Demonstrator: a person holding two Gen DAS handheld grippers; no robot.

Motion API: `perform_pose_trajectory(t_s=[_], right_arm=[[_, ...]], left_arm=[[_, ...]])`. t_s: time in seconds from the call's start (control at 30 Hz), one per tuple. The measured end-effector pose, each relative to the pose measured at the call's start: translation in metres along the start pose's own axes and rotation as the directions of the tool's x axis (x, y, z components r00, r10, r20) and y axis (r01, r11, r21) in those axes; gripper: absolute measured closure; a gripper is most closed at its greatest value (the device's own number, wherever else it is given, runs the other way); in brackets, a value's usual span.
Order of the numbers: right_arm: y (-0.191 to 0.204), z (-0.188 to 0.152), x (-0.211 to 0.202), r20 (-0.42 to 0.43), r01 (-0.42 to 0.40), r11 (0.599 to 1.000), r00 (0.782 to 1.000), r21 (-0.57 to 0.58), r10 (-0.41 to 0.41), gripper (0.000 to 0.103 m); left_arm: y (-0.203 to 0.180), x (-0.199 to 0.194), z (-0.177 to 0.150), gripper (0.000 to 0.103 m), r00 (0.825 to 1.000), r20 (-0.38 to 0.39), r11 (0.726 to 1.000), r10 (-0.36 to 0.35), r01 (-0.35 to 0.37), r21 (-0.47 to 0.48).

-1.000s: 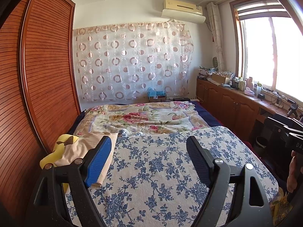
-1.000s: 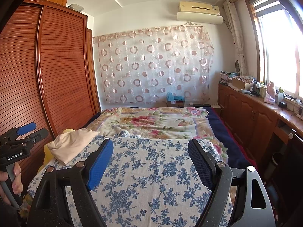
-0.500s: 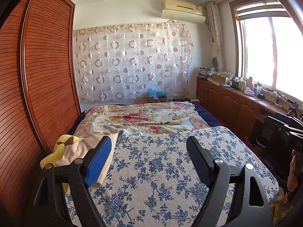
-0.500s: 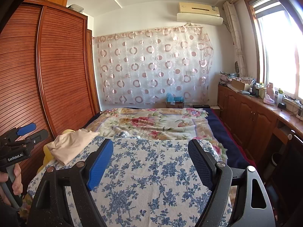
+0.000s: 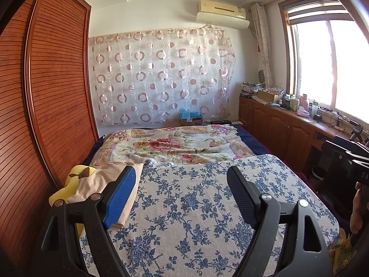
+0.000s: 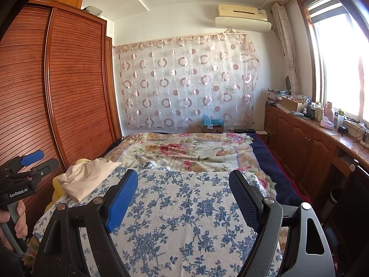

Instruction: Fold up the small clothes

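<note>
Nothing has shifted since the earlier frames: both grippers hang in the same spots over the blue-flowered cover (image 5: 203, 210), and the cloth has not moved.

The left gripper (image 5: 180, 196) is spread wide, nothing between its fingers, and sits above the near end of the cover. The right gripper (image 6: 182, 198) is likewise spread wide and empty, over the same cover. In the right wrist view the left gripper shows again at the cover's left side, held in a hand (image 6: 13, 221) beside the wardrobe (image 6: 69, 97).

The cloth (image 6: 85, 177), a beige folded piece, lies on the cover's left edge, the side toward the wardrobe. It rests partly on a yellow thing (image 5: 73, 177) that sticks out from under it toward the wardrobe; what that yellow thing is cannot be told. The cloth's long axis runs slantwise, from the cover's near-left edge up toward the far middle, with its narrower corner pointing toward the pink-flowered quilt (image 6: 184, 150) beyond the cover. In the left wrist view the blue finger (image 5: 120, 194) partly hides it.
</note>
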State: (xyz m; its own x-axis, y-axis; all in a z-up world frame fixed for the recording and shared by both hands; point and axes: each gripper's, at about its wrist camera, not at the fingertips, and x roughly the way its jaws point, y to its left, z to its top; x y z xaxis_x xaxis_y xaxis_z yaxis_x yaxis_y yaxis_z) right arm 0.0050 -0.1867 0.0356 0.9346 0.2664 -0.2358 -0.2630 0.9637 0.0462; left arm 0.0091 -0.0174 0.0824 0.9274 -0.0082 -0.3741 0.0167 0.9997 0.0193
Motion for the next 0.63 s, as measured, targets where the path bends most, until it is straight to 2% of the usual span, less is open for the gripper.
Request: perform_pose_trajectory(t_s=[0.63], right_arm=[[-0.0051, -0.0001, 0.0011, -0.002, 0.007, 1.0, 1.0, 0.005, -0.007, 0.02]], left_arm=[[-0.0012, 0.0007, 0.0002, 0.021, 1.0, 0.002, 1.0, 0.001, -0.001, 0.0]])
